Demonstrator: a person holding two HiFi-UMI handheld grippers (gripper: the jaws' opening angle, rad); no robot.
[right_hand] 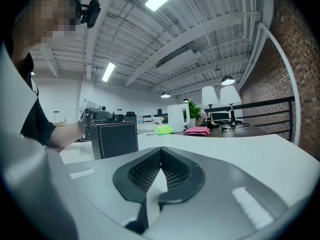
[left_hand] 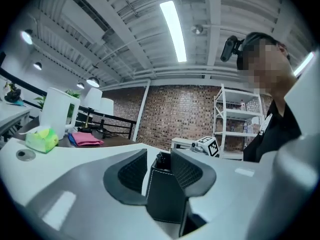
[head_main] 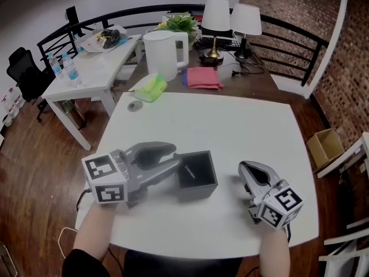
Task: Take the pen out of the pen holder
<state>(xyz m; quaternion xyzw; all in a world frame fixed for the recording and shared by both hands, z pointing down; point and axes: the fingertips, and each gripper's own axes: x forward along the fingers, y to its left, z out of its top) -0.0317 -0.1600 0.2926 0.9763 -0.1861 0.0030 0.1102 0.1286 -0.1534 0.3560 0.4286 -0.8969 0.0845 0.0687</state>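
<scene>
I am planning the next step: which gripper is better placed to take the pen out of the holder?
Left. The left gripper is open right at the pen holder, near the pen inside; the right gripper is shut and stands apart.

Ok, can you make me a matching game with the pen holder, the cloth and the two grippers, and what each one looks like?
Things:
1. pen holder
2. cloth
3. left gripper
4. right gripper

Looks:
A. fingers together
B. black
C. fingers apart
D. pink

Pairs: 1-B, 2-D, 3-C, 4-A
</scene>
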